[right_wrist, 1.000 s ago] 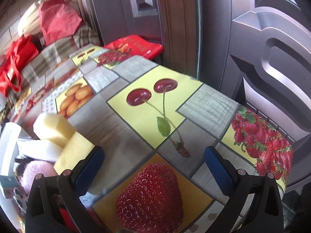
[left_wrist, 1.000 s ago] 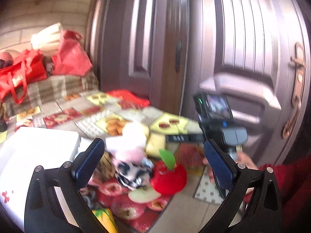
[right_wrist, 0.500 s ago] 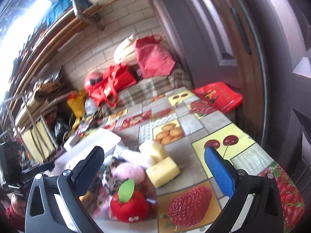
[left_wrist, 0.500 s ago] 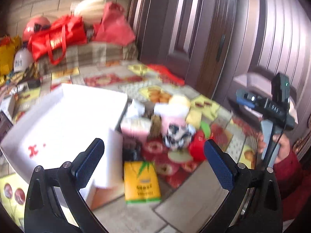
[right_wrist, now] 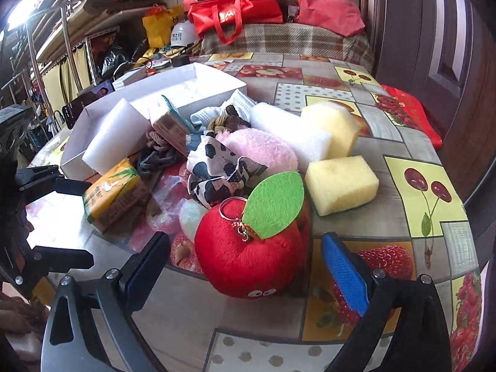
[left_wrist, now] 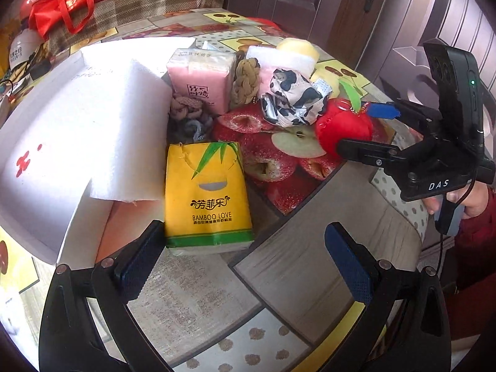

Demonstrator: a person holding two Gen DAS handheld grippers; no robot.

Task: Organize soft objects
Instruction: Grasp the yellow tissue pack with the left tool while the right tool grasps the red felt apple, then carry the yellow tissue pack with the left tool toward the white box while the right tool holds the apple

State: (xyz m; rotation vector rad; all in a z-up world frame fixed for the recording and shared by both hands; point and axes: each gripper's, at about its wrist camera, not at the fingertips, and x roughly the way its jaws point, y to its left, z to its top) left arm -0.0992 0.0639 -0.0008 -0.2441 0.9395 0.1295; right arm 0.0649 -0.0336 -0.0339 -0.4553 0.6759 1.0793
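Observation:
A pile of soft things lies on the fruit-print table (left_wrist: 310, 263). My left gripper (left_wrist: 238, 254) is open, and the near end of a yellow tissue pack (left_wrist: 209, 195) lies just inside its left finger. My right gripper (right_wrist: 245, 241) straddles a red plush apple (right_wrist: 248, 254) with a green felt leaf. Its jaws are closing and the pads stand clear of the apple's sides. Behind the apple lie a cow-print cloth (right_wrist: 217, 167), a pink plush (right_wrist: 260, 148), a white foam block (right_wrist: 291, 130) and two yellow sponges (right_wrist: 341, 183). A pink tissue pack (left_wrist: 201, 77) stands further back.
An open white box (left_wrist: 37, 142) sits left of the pile with a white foam slab (left_wrist: 124, 130) leaning on its rim. Knotted cords (left_wrist: 186, 114) lie beside it. Red bags (right_wrist: 241, 12) sit on a plaid-covered surface behind the table. A dark door (left_wrist: 341, 6) stands close on the right.
Both grippers have tipped down from the door toward the table. The left has sunk to the yellow tissue pack. The right has swung round and come up to the red plush apple.

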